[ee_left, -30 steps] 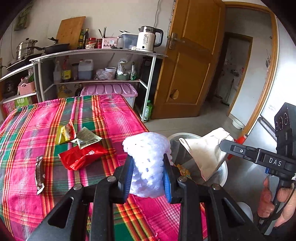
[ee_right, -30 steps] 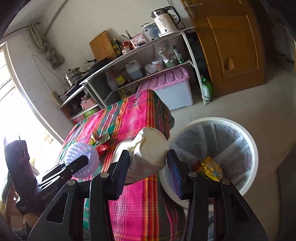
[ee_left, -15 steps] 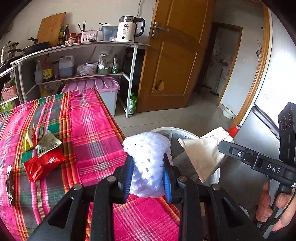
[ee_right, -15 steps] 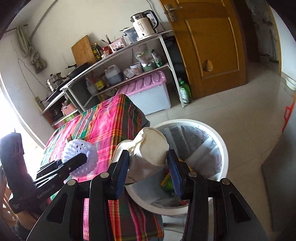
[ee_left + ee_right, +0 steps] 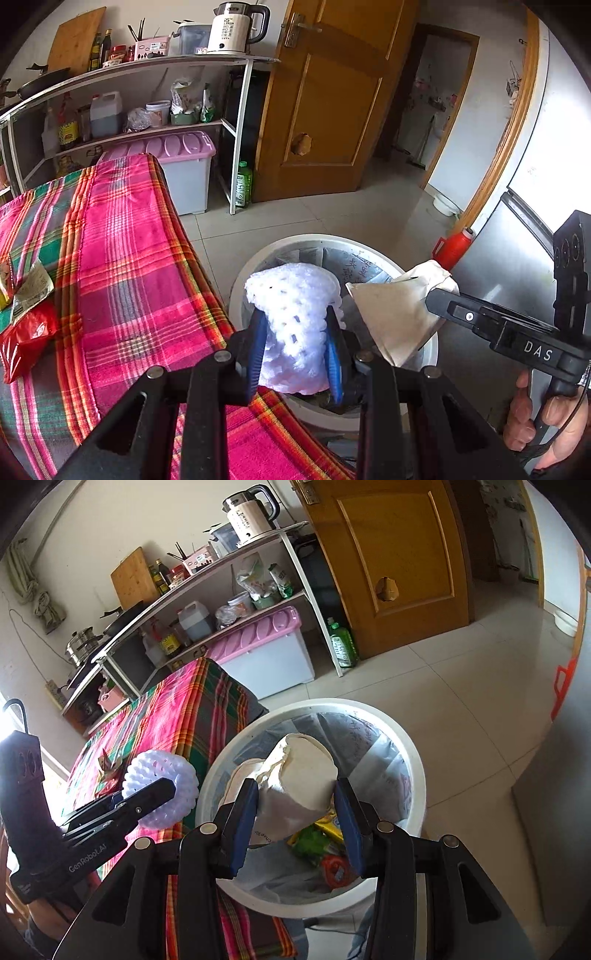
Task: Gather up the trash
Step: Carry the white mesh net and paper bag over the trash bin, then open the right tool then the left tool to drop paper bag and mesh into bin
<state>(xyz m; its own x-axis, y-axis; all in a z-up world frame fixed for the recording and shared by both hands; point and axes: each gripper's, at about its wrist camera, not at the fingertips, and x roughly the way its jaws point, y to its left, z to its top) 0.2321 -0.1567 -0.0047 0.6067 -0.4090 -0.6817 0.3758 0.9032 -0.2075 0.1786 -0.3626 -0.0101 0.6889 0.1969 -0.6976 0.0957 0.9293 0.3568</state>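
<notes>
Two hand-held grippers hold trash at a white round bin.

The left gripper (image 5: 295, 347) clamps a soft white foam net sleeve (image 5: 295, 317), its long axis upright, at the bin's (image 5: 413, 753) rim beside the plaid-clothed table (image 5: 122, 258). The right gripper (image 5: 295, 812) pinches a crumpled off-white paper bag (image 5: 299, 779), standing upright above the plastic-lined bin.

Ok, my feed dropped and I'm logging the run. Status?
Left tongs shut on white foam net. Right tongs shut on paper bag, both over trash bin. Nothing blocking.
</notes>
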